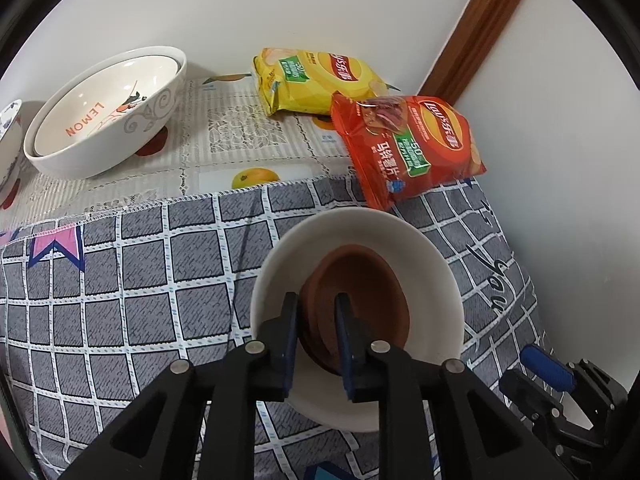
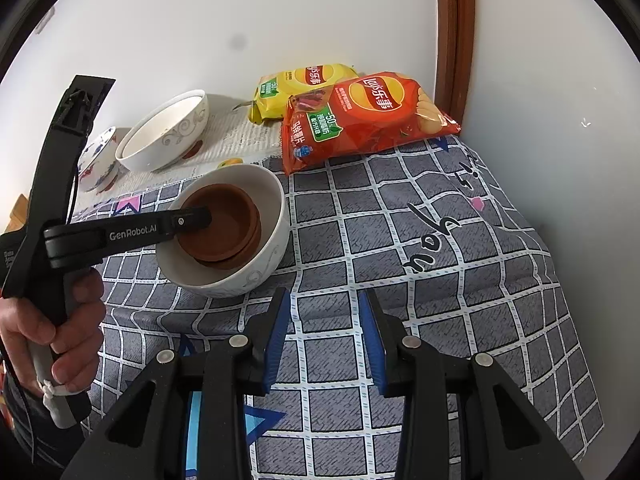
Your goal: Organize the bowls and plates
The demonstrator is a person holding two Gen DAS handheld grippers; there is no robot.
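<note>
A white bowl (image 1: 432, 268) (image 2: 276, 216) stands on the grey checked cloth and holds a stack of brown saucers (image 1: 372, 296) (image 2: 228, 232). My left gripper (image 1: 318, 316) (image 2: 200, 218) reaches into the bowl, its two fingers closed on the near rim of the brown stack. My right gripper (image 2: 324, 312) is open and empty, just in front of the white bowl, above the cloth. A large white bowl (image 1: 132, 136) (image 2: 176, 140) with a smaller "LEMON" bowl (image 1: 100, 112) nested inside stands at the back left. A blue-patterned bowl (image 1: 8, 136) (image 2: 98, 156) sits left of it.
A yellow chip bag (image 1: 316, 84) (image 2: 296, 84) and a red chip bag (image 1: 412, 144) (image 2: 360, 116) lie at the back by the wall. A wooden door frame (image 2: 454, 32) rises at the right. The cloth drops over the table's right edge (image 2: 560, 280).
</note>
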